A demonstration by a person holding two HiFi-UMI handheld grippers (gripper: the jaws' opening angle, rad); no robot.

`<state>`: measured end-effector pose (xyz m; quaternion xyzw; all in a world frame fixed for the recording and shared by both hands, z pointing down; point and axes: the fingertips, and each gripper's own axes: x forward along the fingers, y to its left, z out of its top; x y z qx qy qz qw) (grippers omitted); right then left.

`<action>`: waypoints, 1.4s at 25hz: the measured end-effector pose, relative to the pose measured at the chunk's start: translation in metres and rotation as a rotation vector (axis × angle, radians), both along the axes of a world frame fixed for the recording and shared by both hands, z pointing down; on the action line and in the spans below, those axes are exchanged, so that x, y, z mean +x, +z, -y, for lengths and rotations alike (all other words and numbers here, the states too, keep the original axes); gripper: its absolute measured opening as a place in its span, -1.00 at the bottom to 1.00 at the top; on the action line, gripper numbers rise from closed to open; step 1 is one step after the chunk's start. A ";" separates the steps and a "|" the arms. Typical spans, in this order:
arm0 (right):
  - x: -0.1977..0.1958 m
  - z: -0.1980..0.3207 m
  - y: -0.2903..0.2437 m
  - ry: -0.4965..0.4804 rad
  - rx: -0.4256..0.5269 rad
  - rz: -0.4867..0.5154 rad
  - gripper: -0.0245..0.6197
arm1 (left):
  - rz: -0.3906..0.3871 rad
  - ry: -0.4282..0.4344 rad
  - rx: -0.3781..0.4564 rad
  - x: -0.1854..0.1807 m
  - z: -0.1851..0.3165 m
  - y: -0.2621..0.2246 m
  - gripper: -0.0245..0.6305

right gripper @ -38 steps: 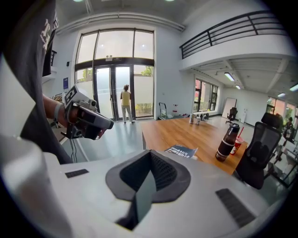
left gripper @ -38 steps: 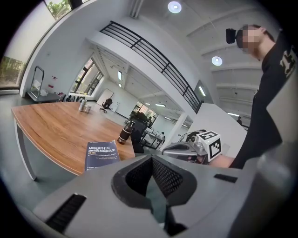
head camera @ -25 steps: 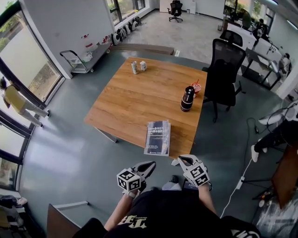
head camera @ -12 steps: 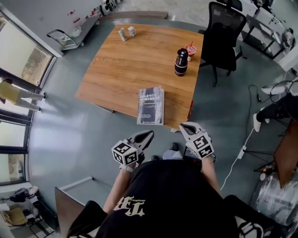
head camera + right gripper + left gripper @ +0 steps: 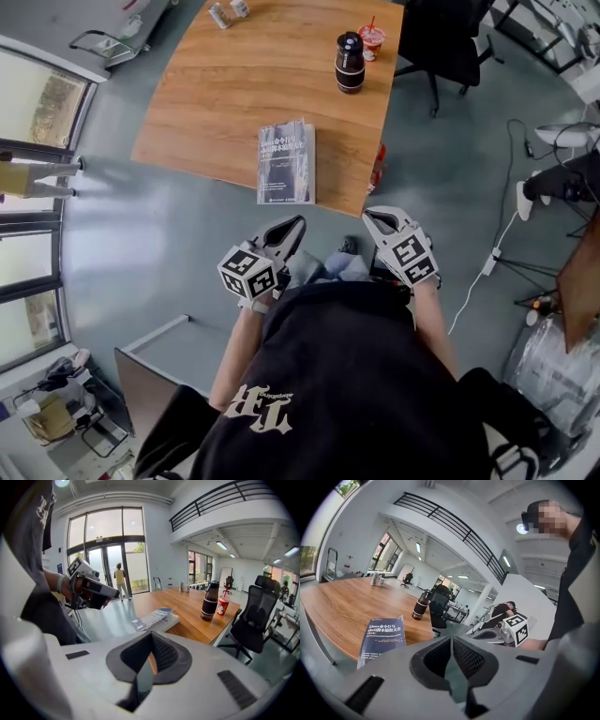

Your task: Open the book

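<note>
Since half a second ago the head view has tipped further down: the desk [image 5: 216, 103] and the closed book [image 5: 286, 161] at its near edge sit higher. The left gripper [image 5: 294, 226], at the book's 6 o'clock, and the right gripper [image 5: 373, 219], at its 4 o'clock, have their jaws together, empty. A straw stands in the red cup [image 5: 372, 37], at 1 o'clock from the capped bottle [image 5: 350, 63].

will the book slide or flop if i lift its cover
The book looks thick, so it probably stays put while the cover bends. It lies flat on the smooth table near the edge, so a push may slide it.
</note>
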<state>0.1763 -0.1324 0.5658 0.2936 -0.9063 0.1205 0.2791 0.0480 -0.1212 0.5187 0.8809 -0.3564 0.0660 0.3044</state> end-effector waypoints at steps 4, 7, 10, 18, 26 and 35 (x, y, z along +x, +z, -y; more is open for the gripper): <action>0.006 0.010 0.009 -0.040 0.000 -0.001 -0.96 | -0.008 -0.016 0.003 0.015 0.004 0.004 -0.90; 0.003 0.022 0.014 -0.054 0.004 0.013 -0.96 | -0.019 -0.019 0.004 0.021 0.007 0.006 -0.90; -0.002 0.034 0.028 -0.055 -0.005 0.032 -0.96 | -0.024 -0.012 -0.008 0.027 0.008 0.011 -0.90; -0.041 0.062 0.072 -0.103 -0.028 0.001 -0.96 | -0.033 0.064 -0.050 0.042 -0.012 0.022 -0.90; -0.090 0.068 0.130 -0.201 -0.072 -0.101 -0.96 | -0.027 0.073 -0.057 0.035 -0.022 0.028 -0.90; -0.120 0.049 0.176 -0.334 -0.145 -0.240 -0.82 | -0.019 0.071 -0.059 0.009 -0.015 0.027 -0.90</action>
